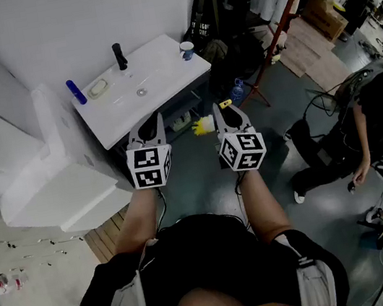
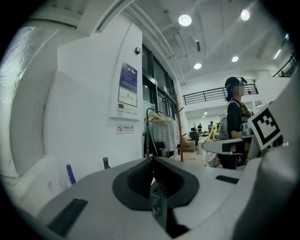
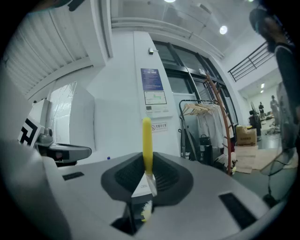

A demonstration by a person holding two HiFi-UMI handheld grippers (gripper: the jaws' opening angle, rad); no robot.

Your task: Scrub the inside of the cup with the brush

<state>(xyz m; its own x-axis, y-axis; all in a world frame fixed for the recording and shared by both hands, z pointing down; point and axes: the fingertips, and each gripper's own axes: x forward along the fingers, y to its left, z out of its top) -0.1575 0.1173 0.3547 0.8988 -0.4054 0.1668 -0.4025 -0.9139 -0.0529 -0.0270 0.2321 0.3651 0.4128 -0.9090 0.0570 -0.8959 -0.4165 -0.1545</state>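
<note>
The slim yellow plastic brush (image 3: 147,140) stands upright between the jaws of the right gripper (image 3: 147,164), which pinch its handle. Pale bristles show low behind the pads, and in the head view a yellow tuft pokes out just left of that gripper. The small white-and-blue cup (image 1: 187,49) stands upright on the right rear corner of the white washbasin counter (image 1: 166,91), well apart from both grippers; its inside is too small to make out. The left gripper (image 2: 152,161) has its jaws pressed together on nothing. A black tap (image 1: 119,56) and a blue bottle (image 1: 76,92) stand further back on the counter, and a person in dark clothes (image 1: 379,112) is cut off at the right edge
</note>
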